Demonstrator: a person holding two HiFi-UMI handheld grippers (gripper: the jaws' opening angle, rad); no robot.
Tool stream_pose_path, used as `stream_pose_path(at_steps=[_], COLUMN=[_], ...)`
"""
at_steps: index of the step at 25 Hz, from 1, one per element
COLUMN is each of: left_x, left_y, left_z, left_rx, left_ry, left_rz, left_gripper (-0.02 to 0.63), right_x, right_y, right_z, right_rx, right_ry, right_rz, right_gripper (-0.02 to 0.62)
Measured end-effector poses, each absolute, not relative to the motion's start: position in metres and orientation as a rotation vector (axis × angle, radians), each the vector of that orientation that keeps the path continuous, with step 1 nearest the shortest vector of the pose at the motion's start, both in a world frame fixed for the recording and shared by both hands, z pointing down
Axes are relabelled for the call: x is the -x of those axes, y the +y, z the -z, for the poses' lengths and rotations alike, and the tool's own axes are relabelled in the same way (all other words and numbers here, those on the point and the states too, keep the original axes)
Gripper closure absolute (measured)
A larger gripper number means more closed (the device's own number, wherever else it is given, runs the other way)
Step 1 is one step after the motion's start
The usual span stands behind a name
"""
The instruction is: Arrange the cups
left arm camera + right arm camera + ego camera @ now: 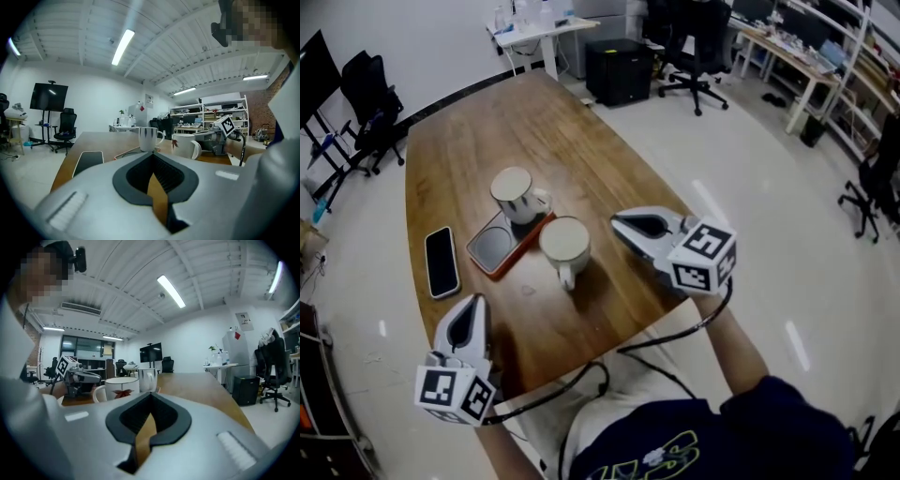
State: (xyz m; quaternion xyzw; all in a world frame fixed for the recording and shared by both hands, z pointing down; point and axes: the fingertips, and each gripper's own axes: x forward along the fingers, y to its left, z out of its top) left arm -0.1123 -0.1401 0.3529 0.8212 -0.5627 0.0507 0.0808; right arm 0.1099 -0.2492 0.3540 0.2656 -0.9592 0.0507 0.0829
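**Q:** Foreground first: what's at the near table (487,122) edge?

**A:** Two hand-held grippers. The left gripper (473,300) is bottom left and the right gripper (617,223) is further in. Both sets of jaws are pressed together w/ nothing btwn them, as each gripper view shows.

**Q:** Nearest cup?

**A:** The white cup (565,242) stands upright on the bare wood btwn the two grippers, handle pointing back twd the person. It sits just left of the right jaws. The left gripper is well apart from it, so the right hand looks better placed. Its jaws would need to spread before any grab.

**Q:** Behind that?

**A:** A second cup (516,192) stands upright on an orange-rimmed pad (487,248). A phone (442,261) lies left of the pad.

**Q:** Any diff btwn views?

**A:** The gripper views catch a red leaf print on the white cup and dark marks on the second cup. Only the head view shows the rims from above and how close the right jaws sit.
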Motion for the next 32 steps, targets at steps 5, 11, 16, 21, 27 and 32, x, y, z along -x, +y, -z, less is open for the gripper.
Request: stream_pose_path(at_steps=[5, 11, 16, 21, 27, 32], left_x=[0.111, 0.111, 0.11, 0.11, 0.109, 0.11], left_y=[-0.141, -0.141, -0.14, -0.141, -0.141, -0.14], left_z=[-0.351, -0.353, -0.352, -0.353, -0.353, -0.353], left_rx=[-2.459, -2.455, -2.46, -2.461, -2.462, -2.46], left_ry=[-1.677, -1.678, -1.676, -1.676, -1.678, -1.678], left_rz=[-0.151, -0.153, -0.159, -0.158, -0.157, -0.156], left_gripper=[0.603, 0.603, 0.603, 0.603, 0.603, 0.601], right_x=[-0.1, -0.094, -0.095, -0.095, -0.096, -0.096], right_y=[-0.245, -0.247, -0.246, -0.247, -0.248, -0.248], right_z=[-0.352, -0.353, -0.353, -0.355, -0.354, -0.354], right_rx=[-0.704, -0.674, -0.678, -0.676, -0.692, -0.694], right_ry=[-2.882, -2.886, -2.885, -2.886, -2.883, -2.881], right_rz=[-0.149, -0.149, -0.149, -0.149, -0.154, -0.155], right_gripper=[0.593, 0.593, 0.594, 0.594, 0.594, 0.594])
